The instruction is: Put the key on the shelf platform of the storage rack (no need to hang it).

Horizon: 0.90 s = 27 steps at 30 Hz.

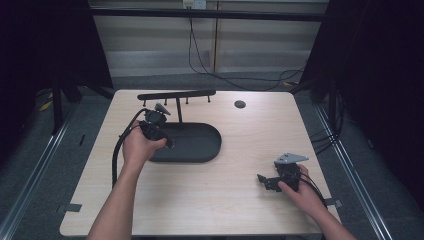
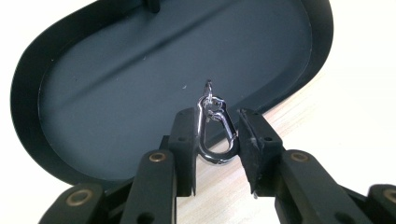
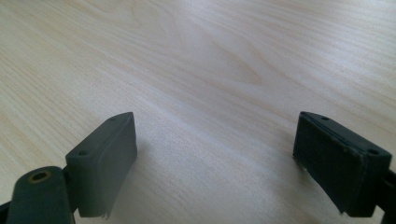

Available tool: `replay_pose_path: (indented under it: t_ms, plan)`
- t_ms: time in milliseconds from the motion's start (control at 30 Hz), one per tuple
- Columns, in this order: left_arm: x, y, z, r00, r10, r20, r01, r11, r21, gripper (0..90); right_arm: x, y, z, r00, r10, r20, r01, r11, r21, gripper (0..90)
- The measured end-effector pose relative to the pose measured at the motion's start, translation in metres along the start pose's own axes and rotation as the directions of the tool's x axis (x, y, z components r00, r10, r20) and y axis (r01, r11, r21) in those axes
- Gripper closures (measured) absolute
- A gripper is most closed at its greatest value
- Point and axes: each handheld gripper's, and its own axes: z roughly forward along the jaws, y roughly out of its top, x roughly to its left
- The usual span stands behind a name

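A small silver carabiner clip point(image 2: 215, 157) stands upright between the jaws of my left gripper point(image 2: 217, 116), which is shut on its two sides. The clip hangs over the near rim of a black oval tray point(image 2: 28, 93). In the high view the left gripper point(image 1: 167, 142) sits over the left part of that tray point(image 1: 205, 145). A thin post rises from the tray and carries a black crossbar with small pegs point(image 1: 176, 94). My right gripper point(image 1: 261, 179) rests low at the table's near right, open, with bare wood between its jaws point(image 3: 215, 116).
The light wooden table point(image 1: 240, 200) has a small round black hole point(image 1: 240, 104) at the back right. Cables lie on the floor behind the table point(image 1: 225, 75). Dark curtains flank both sides.
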Motion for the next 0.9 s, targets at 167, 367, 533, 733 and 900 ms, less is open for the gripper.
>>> replay_pose_path:
  t_ms: [167,367,533,733,900]
  plan:
    - [0.000,0.000,0.004,1.0000,-0.007,-0.006,0.007,1.0000,0.000,68.1,0.000,0.000,0.000,1.0000,0.000,0.000,0.000,1.000,0.000,12.9]
    - [0.000,0.003,0.010,1.0000,-0.005,-0.001,0.005,0.9999,0.016,68.1,0.000,0.000,0.000,1.0000,0.000,0.000,0.000,1.000,0.000,12.9]
    - [0.001,0.004,0.014,0.9999,-0.010,-0.007,0.010,0.9997,0.024,68.1,0.000,0.000,0.000,1.0000,0.000,0.000,0.000,1.000,0.000,12.9]
    - [0.002,0.006,0.016,0.9998,-0.015,-0.012,0.015,0.9997,0.018,68.1,0.000,0.000,0.000,1.0000,0.000,0.000,0.000,1.000,0.000,12.9]
    - [0.001,0.007,0.020,0.9997,-0.021,-0.015,0.022,0.9993,0.030,68.1,0.000,0.000,0.000,1.0000,0.000,-0.001,0.000,1.000,0.000,12.8]
